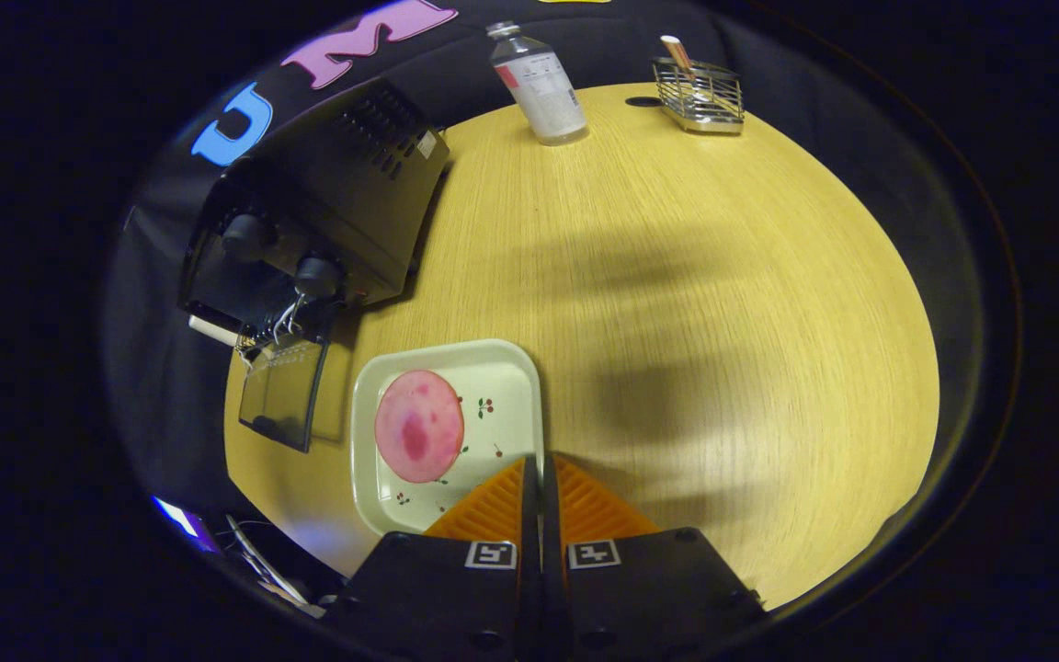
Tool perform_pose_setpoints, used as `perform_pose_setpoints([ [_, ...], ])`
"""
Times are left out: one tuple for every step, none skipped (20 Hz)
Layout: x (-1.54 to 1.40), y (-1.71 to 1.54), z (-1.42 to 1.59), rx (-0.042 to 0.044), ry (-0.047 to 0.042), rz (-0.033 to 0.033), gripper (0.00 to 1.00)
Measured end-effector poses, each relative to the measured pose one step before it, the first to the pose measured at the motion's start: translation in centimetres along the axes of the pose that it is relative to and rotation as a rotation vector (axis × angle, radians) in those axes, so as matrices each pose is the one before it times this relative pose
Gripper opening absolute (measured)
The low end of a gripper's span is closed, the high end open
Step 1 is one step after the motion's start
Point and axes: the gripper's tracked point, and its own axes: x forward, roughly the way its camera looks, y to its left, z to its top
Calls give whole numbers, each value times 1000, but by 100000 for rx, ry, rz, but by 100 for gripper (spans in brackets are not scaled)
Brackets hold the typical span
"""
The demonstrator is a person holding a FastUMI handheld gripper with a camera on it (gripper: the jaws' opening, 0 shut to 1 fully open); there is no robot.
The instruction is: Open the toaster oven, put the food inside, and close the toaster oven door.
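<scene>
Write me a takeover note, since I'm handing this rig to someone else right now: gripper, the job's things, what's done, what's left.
Gripper: fingers closed together, holding nothing, poised over the near right edge of the tray.
Food: a pink round slice lies on the tray, to the left of the fingers.
Toaster oven: beyond the tray, to the left; its glass door hangs down open beside the tray.
Done: door opened.
Left: pick up the slice, put it inside the oven, close the door.

the food lies on the plate, just ahead of the closed-together fingers; the toaster oven, door seemingly down, sits beyond.
</scene>
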Motion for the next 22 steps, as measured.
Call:
perform_pose_setpoints([
  [67, 350, -456, 6527, 1616, 3527, 6],
  [-201, 186, -114, 7726, 401, 3656, 6],
  [-164, 339, -296, 7453, 580, 3100, 6],
  [-46, 68, -217, 6171, -364, 2252, 6],
  [-602, -164, 86, 4067, -774, 1507, 5],
  [-469, -81, 106, 2699, -1023, 1391, 6],
  [-414, -3, 141, 1563, -1341, 778, 6],
  [-476, -87, 97, 1167, -842, 844, 6],
  [-486, 54, 173, 1187, -1100, 956, 6],
  [-626, 215, 165, 1102, -1064, 1312, 6],
  [-558, 310, 174, 990, -1521, 1392, 6],
  [-575, 369, 48, 917, -927, 1612, 6],
  [-520, 361, 197, 1416, -1225, 1249, 6],
  [-590, 534, -64, 1057, -490, 1397, 6],
  [-535, 463, -87, 116, -927, 1068, 5],
  [-519, 504, -218, -66, -507, 890, 6],
  [-422, 568, -208, -257, -510, 979, 6],
  [-494, 607, -372, -100, -332, 735, 6],
  [-348, 590, -367, 400, 163, 251, 6],
  [-368, 761, -510, -82, -209, 534, 5],
  [-226, 890, -529, -866, -304, 646, 5],
  [62, 962, -536, -1101, -238, 668, 6],
])
